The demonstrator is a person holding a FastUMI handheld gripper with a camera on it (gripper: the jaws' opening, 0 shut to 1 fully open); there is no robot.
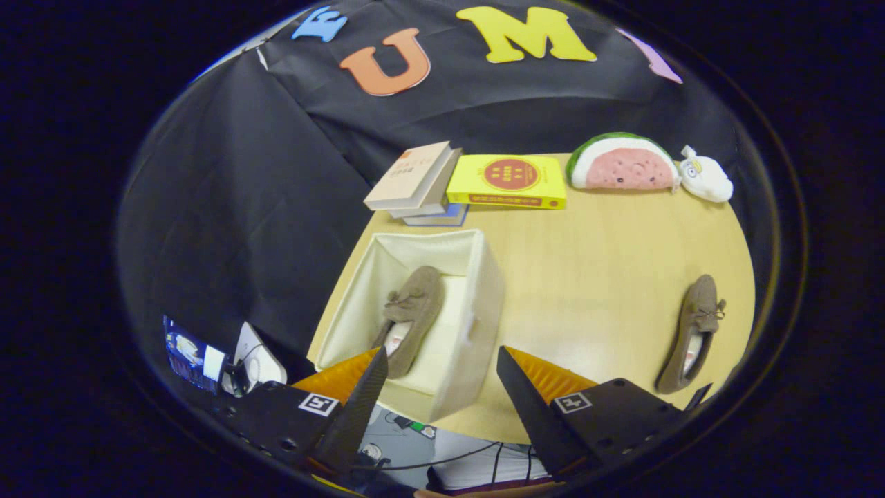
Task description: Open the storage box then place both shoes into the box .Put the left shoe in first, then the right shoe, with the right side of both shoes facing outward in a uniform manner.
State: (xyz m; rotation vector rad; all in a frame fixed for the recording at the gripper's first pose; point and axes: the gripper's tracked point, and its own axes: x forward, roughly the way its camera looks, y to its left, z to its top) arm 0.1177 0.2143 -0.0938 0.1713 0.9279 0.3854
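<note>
One shoe boxed, the second waiting off to the tool's right.

The open storage box [477, 304] sits at the desk's [594, 277] near-left edge, with a brown shoe inside [411, 318] lying lengthwise, heel toward the tool. The tool [439, 387] hovers just short of the box, its fingers spread wide and holding nothing. Well apart to the right, the other shoe [691, 335] lies on the bare desk, its long axis running roughly away from the tool, toe far; reaching it likely means swinging right.
</note>
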